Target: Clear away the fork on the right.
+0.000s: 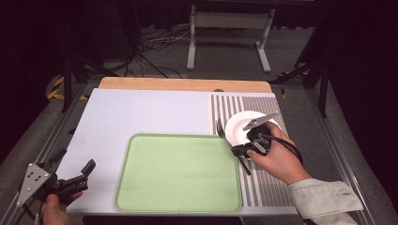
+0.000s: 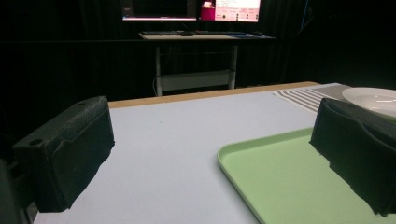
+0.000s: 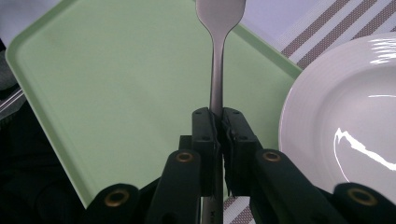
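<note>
A metal fork lies along the striped placemat, between the green tray and the white plate. My right gripper is shut on the fork's handle. In the right gripper view the jaws pinch the fork at my right gripper, with its head pointing away over the green tray's edge and the plate at the right. I cannot tell whether the fork is lifted. My left gripper is open at the table's near left corner, holding nothing.
A pale mat covers the table, with a wooden strip along the far edge. In the left gripper view my left gripper faces the green tray's corner and the plate. A desk frame stands beyond.
</note>
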